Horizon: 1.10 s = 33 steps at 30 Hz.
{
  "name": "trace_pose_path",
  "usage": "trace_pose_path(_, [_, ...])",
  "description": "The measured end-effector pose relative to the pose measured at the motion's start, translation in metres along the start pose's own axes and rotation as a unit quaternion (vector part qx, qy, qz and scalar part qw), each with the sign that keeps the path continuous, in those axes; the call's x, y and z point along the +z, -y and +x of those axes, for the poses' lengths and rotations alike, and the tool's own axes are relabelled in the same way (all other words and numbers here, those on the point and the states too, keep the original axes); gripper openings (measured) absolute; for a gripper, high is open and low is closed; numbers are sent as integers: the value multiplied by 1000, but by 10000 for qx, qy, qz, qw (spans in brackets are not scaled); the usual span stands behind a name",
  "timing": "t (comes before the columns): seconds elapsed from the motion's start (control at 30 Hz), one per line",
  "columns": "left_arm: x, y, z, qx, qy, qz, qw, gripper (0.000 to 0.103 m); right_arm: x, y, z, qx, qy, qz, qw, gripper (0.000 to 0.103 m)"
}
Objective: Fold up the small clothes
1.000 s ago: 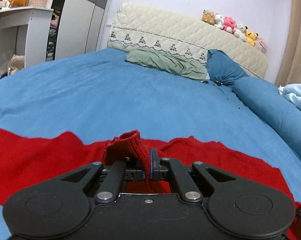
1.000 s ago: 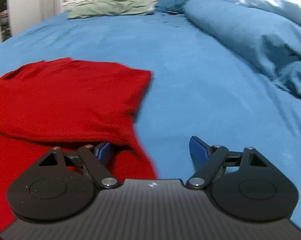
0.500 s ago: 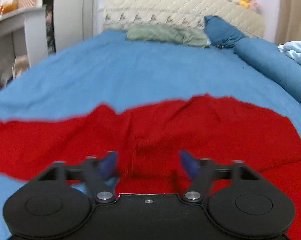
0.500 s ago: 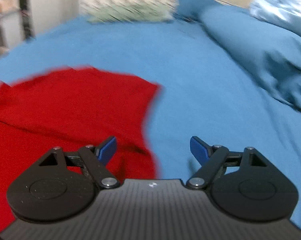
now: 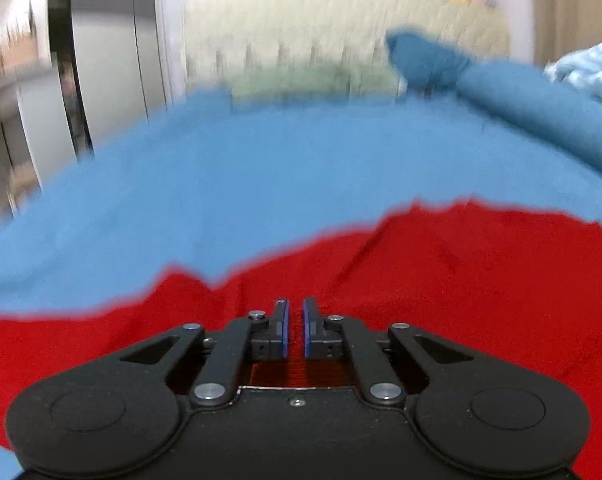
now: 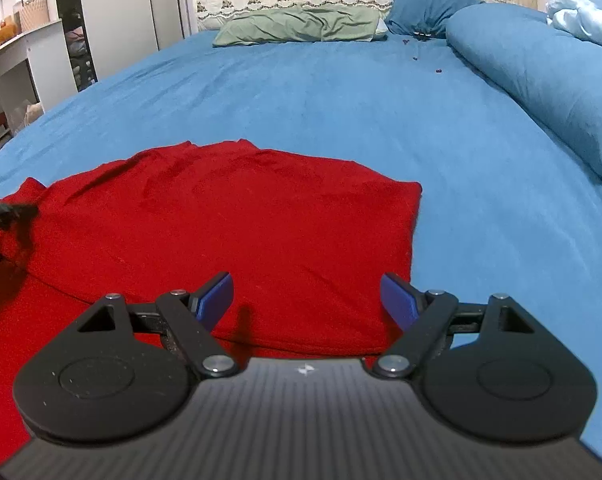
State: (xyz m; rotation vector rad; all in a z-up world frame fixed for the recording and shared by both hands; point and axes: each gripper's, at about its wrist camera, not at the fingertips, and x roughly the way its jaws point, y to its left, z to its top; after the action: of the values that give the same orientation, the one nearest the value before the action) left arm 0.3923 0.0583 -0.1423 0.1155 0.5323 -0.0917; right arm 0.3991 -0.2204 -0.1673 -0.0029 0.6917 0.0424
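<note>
A red knitted garment (image 6: pixel 237 224) lies on the blue bed sheet (image 6: pixel 341 100), its upper layer folded over the lower one. My right gripper (image 6: pixel 309 296) is open and empty, just above the folded layer's near right edge. In the blurred left wrist view the garment (image 5: pixel 461 280) spreads below my left gripper (image 5: pixel 295 316), whose blue pads are nearly together with nothing between them. The left gripper's tip shows in the right wrist view (image 6: pixel 5 216) at the far left, over the cloth.
A green pillow (image 6: pixel 301 26) and a dark blue pillow (image 6: pixel 425 4) lie at the headboard. A rolled blue duvet (image 6: pixel 541 72) runs along the right. A wardrobe (image 6: pixel 113 20) and a white desk (image 6: pixel 17 56) stand left of the bed.
My left gripper let go of the red fold, opened, then shut empty while it swung left. My right gripper stayed open and drew back to the right off the cloth edge.
</note>
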Motion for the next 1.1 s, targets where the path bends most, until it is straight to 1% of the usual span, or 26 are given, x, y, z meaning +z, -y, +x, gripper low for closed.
trace_pose_path(0.03, [0,5,-9,162,261,116,9995,13,-2,0,0,10,12,0,10000,96])
trace_pose_path(0.07, [-1,9,-12,361,364,209,9985,14,-3,0,1,24,28,-1,10000,96])
trace_pose_path(0.1, [-3,12,-13,609,426,304,9968,22,-4,0,2,38,36,2,10000,96])
trace_pose_path(0.13, [-6,12,-14,734,413,315,9959,39,-5,0,3,57,29,5,10000,96])
trace_pose_path(0.17, [-9,10,-17,678,390,216,9967,47,-7,0,6,78,23,0,10000,96])
trace_pose_path(0.2, [-12,8,-20,471,391,107,9981,57,-8,0,7,93,29,-7,10000,96])
trace_pose_path(0.23, [-14,6,-23,195,373,22,9991,59,-10,0,8,113,34,-24,9999,96])
trace_pose_path(0.27, [-15,6,-23,-17,318,2,9995,59,-11,0,11,140,34,-53,9999,96])
trace_pose_path(0.33, [-17,9,-18,-506,77,45,9987,61,-14,0,16,144,2,-94,9999,96])
trace_pose_path(0.4, [-16,10,-1,-745,-230,-20,9970,62,-18,2,21,96,-114,-84,9999,96])
trace_pose_path(0.43, [-16,9,8,-752,-398,-94,9963,64,-21,4,23,74,-154,-70,9998,96])
trace_pose_path(0.5, [-21,0,34,-489,-826,-380,9947,64,-27,10,21,96,-124,-17,9999,96])
trace_pose_path(0.57, [-22,-11,36,-677,-743,-683,9926,66,-30,16,18,117,-136,7,9998,96])
trace_pose_path(0.63, [-18,-14,31,-728,-749,-818,9912,66,-32,19,15,163,-158,-25,9997,96])
trace_pose_path(0.67, [-17,-14,21,-744,-649,-875,9913,67,-31,20,14,188,-183,-44,9996,97])
trace_pose_path(0.7, [-17,-14,13,-787,-511,-890,9916,72,-29,20,12,203,-187,-56,9996,97])
trace_pose_path(0.73, [-16,-13,5,-830,-359,-852,9923,82,-27,20,9,243,-123,-76,9996,97])
trace_pose_path(0.77, [-13,-15,4,-808,-320,-815,9929,87,-23,19,7,290,-18,-97,9995,97])
trace_pose_path(0.8, [-14,-14,3,-764,-357,-812,9931,89,-18,18,7,323,92,-100,9994,97])
trace_pose_path(0.87, [-18,-11,6,-864,-528,-854,9912,89,-3,17,13,364,277,-3,9990,97])
trace_pose_path(0.97, [-22,-11,11,-828,-658,-826,9910,89,20,16,38,453,285,271,9982,97])
trace_pose_path(1.03, [-24,-9,9,-808,-649,-777,9916,89,31,20,59,367,144,481,9981,97])
trace_pose_path(1.1, [-24,-8,11,-806,-678,-769,9915,89,39,29,83,83,-91,736,9972,97])
